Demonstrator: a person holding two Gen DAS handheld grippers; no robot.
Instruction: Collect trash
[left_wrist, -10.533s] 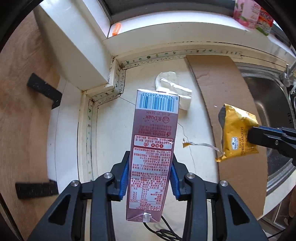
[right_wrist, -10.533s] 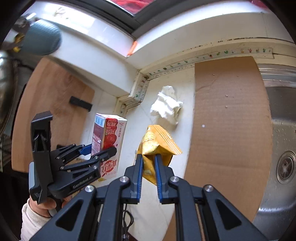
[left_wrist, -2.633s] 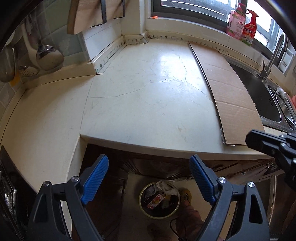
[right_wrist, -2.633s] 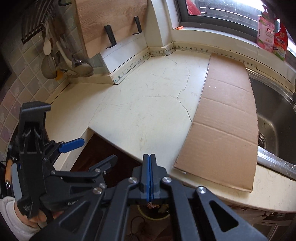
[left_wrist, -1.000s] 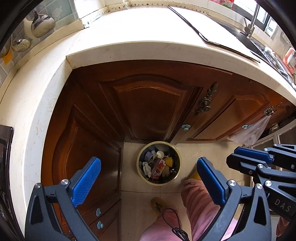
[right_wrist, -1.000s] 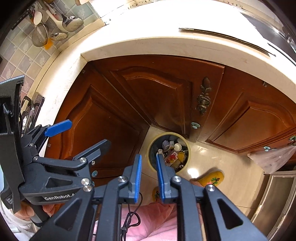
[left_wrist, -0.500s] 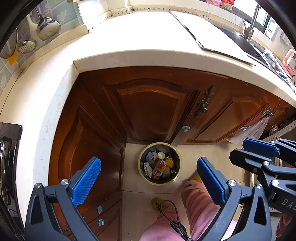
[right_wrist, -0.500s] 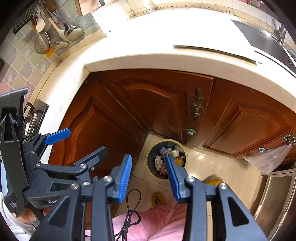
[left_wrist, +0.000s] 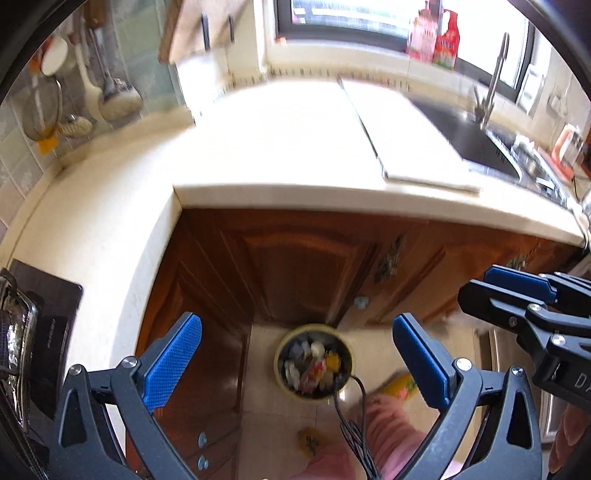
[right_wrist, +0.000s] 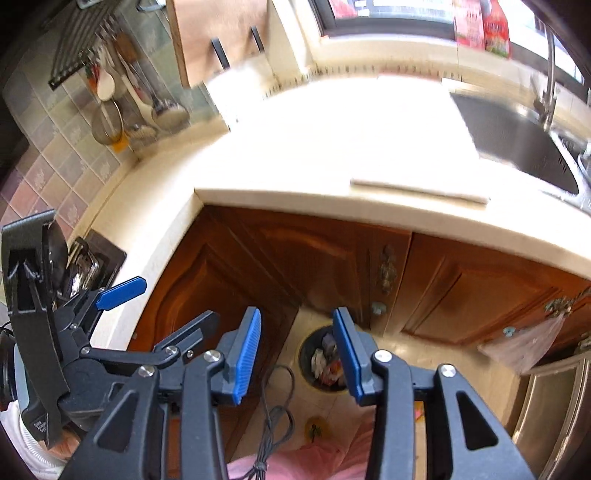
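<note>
We are holding the left gripper (left_wrist: 297, 363) wide apart and the right gripper (right_wrist: 297, 356), empty, opening above the round yellow-rimmed trash bin (left_wrist: 314, 362) brimming with crumpled wrappers.

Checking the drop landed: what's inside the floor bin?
The yellow-rimmed trash bin holds a blurred heap of white, red and yellow wrappers. Single items can't be told apart, and lower layers are covered. A black cable crosses its near rim.

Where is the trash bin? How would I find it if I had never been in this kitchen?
Find the pale countertop and look under its front edge at the brown wooden cabinet doors. On the tiled floor just in front of them stands the trash bin. It is the only round thing down there, with a yellowish rim and a jumble of wrappers inside.
</note>
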